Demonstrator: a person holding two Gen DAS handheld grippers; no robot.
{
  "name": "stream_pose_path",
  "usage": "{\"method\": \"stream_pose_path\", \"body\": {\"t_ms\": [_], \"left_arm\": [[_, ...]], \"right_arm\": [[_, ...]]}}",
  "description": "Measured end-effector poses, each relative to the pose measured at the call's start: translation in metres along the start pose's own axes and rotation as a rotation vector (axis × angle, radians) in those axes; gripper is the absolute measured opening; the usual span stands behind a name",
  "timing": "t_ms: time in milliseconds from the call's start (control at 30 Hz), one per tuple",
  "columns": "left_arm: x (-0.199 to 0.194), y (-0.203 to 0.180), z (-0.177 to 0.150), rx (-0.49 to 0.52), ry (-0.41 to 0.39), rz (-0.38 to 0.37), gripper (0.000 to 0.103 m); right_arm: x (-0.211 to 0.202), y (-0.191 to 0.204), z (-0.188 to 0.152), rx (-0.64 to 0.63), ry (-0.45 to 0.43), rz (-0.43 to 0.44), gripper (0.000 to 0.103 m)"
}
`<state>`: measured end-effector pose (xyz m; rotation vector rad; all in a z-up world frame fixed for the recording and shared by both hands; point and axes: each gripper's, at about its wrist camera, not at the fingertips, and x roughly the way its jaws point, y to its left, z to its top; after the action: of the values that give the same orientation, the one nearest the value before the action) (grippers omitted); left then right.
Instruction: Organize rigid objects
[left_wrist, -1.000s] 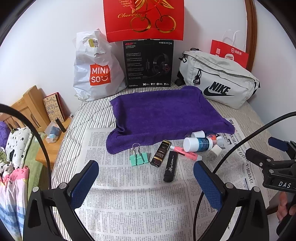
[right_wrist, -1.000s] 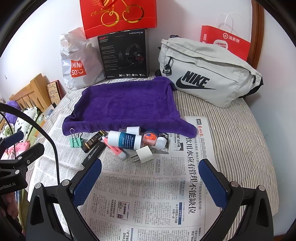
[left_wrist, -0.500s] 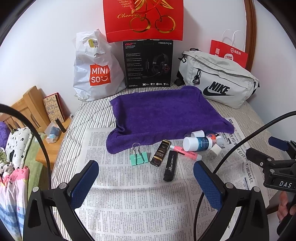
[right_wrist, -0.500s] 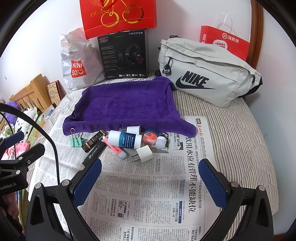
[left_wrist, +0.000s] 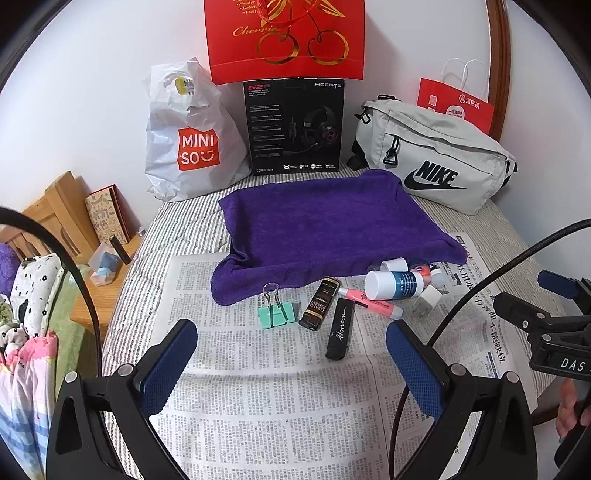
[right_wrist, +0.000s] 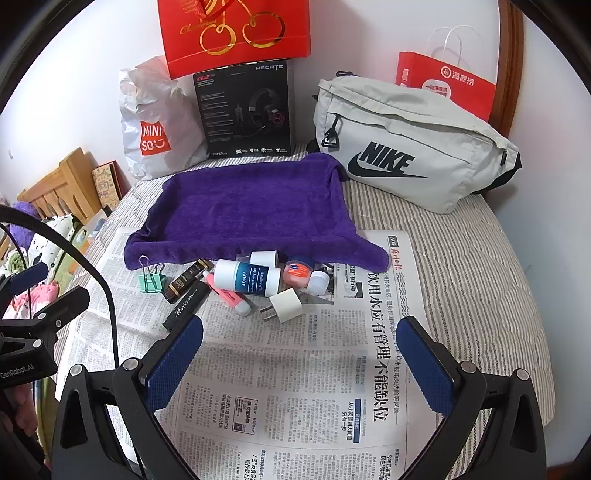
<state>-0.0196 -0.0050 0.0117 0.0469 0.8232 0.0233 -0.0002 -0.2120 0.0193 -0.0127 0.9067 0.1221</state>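
Note:
Small items lie in a row on newspaper (left_wrist: 258, 387) in front of a purple towel (left_wrist: 325, 225): a green binder clip (left_wrist: 275, 314), a brown-and-gold tube (left_wrist: 320, 303), a black Horizon case (left_wrist: 340, 329), a pink highlighter (left_wrist: 371, 303), a white-and-blue bottle (right_wrist: 246, 277), an orange jar (right_wrist: 296, 274), a small white bottle (right_wrist: 318, 281) and a white plug adapter (right_wrist: 285, 305). My left gripper (left_wrist: 291, 362) hangs open, short of the clip and case. My right gripper (right_wrist: 303, 360) is open too, just short of the adapter. Neither holds anything.
Along the wall stand a white Miniso bag (left_wrist: 192, 140), a black headset box (left_wrist: 293, 125) under a red gift bag (left_wrist: 286, 37), a grey Nike pouch (left_wrist: 432, 158) and a red paper bag (right_wrist: 447, 85). A wooden bedside shelf (left_wrist: 92, 258) sits to the left.

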Motion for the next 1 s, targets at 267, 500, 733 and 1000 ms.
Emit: {"method": "stream_pose_path", "body": {"t_ms": [267,500,733,1000], "left_arm": [[0.004,0.001,0.000,0.002,0.016,-0.002,0.103],[0.010,0.002,0.000,0.008,0.024,0.000,0.103],[0.039,0.015,-0.003,-0.011,0.062,0.016,0.103],[0.092,0.038,-0.012,-0.059,0.146,0.019,0.102]], "right_arm": [[0.000,-0.001,0.000,-0.004,-0.001,-0.011,0.103],[0.003,-0.001,0.000,-0.005,0.002,-0.009,0.103],[0.015,-0.003,-0.001,-0.014,0.008,-0.008,0.103],[0.032,-0.008,-0.004,-0.013,0.034,0.000,0.103]]}}
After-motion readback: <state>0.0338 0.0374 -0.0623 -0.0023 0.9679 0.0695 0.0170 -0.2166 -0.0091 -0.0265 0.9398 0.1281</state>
